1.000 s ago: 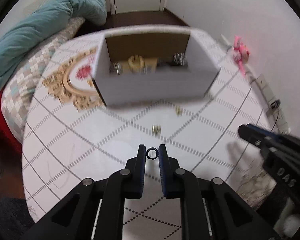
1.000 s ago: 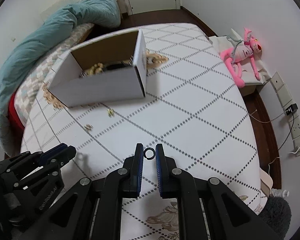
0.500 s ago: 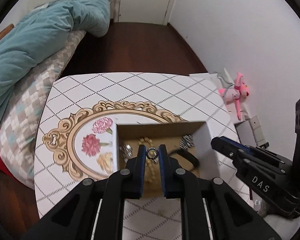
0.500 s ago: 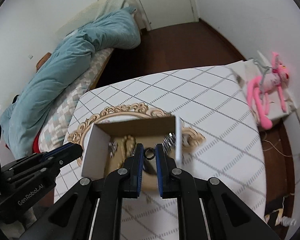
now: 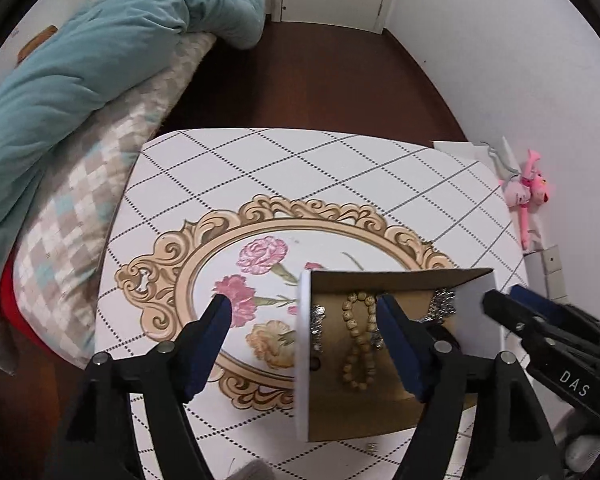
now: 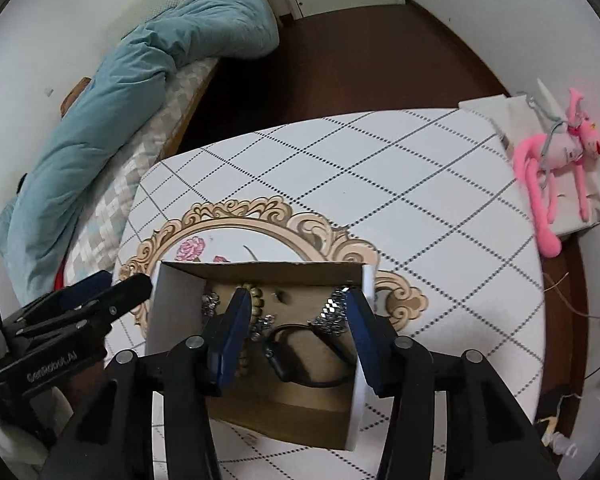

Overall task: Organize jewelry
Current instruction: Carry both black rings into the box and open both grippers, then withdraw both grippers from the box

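A white cardboard box [image 5: 303, 344] with a brown inside stands on the table; it also shows in the right wrist view [image 6: 360, 344]. It holds a wooden bead bracelet [image 5: 358, 344], silver pieces [image 6: 332, 314] and a black bracelet [image 6: 300, 356]. My left gripper [image 5: 304, 332] is open and empty, its jaws straddling the box's left wall. My right gripper [image 6: 296, 332] is open and empty above the box's inside. The small rings are not to be seen in either gripper.
The table [image 5: 260, 168] has a diamond-pattern cloth with a gold floral frame [image 5: 204, 256]. A bed with a teal duvet [image 5: 80, 68] lies to the left. A pink plush toy [image 6: 556, 160] lies at the right. A small gold piece [image 5: 373, 446] lies before the box.
Both grippers were shut on small dark rings a moment ago; both have opened over the box and the rings are gone from the jaws. Both rose earlier from the table to above the box.
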`<state>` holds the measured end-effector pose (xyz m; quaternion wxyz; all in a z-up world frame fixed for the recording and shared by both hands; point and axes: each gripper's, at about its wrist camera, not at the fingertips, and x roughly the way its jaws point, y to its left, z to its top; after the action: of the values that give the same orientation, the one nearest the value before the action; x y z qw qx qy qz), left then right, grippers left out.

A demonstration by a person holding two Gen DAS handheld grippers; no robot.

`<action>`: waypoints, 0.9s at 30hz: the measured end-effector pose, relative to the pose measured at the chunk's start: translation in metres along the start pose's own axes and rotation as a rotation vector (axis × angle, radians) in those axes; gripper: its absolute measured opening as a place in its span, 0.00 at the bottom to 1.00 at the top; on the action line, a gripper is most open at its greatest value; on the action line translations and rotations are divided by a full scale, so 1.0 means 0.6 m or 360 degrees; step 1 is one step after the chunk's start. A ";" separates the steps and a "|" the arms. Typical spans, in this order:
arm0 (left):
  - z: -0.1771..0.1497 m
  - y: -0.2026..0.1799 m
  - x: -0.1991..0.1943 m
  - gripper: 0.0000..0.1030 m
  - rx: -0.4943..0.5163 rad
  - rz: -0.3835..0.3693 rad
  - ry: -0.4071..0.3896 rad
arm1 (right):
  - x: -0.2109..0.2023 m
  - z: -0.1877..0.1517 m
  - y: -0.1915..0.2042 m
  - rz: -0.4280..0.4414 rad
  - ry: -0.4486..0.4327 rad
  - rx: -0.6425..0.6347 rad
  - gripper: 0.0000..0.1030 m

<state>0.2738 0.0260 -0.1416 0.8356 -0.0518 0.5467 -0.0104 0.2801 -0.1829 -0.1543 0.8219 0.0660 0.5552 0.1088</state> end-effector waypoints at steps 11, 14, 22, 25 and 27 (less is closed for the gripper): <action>-0.061 -0.007 -0.002 1.00 0.0065 0.0139 -0.0099 | -0.004 -0.066 0.002 -0.0459 -0.0033 -0.0113 1.00; -0.067 -0.007 -0.014 1.00 0.0057 0.0156 -0.0128 | -0.023 -0.074 0.003 -0.0486 -0.0089 -0.0111 1.00; -0.078 -0.004 -0.091 1.00 0.0003 0.0127 -0.0274 | -0.114 -0.093 0.016 -0.0460 -0.0262 -0.0084 1.00; -0.092 -0.003 -0.114 1.00 0.0015 0.0158 -0.0312 | -0.143 -0.108 0.019 -0.0431 -0.0298 -0.0073 1.00; -0.112 -0.004 -0.122 1.00 0.0037 0.0201 -0.0316 | -0.152 -0.121 0.018 -0.0401 -0.0296 -0.0057 1.00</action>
<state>0.1832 0.0239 -0.1013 0.8852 -0.0081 0.4633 0.0411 0.1789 -0.1962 -0.0973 0.8779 -0.0091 0.4787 0.0082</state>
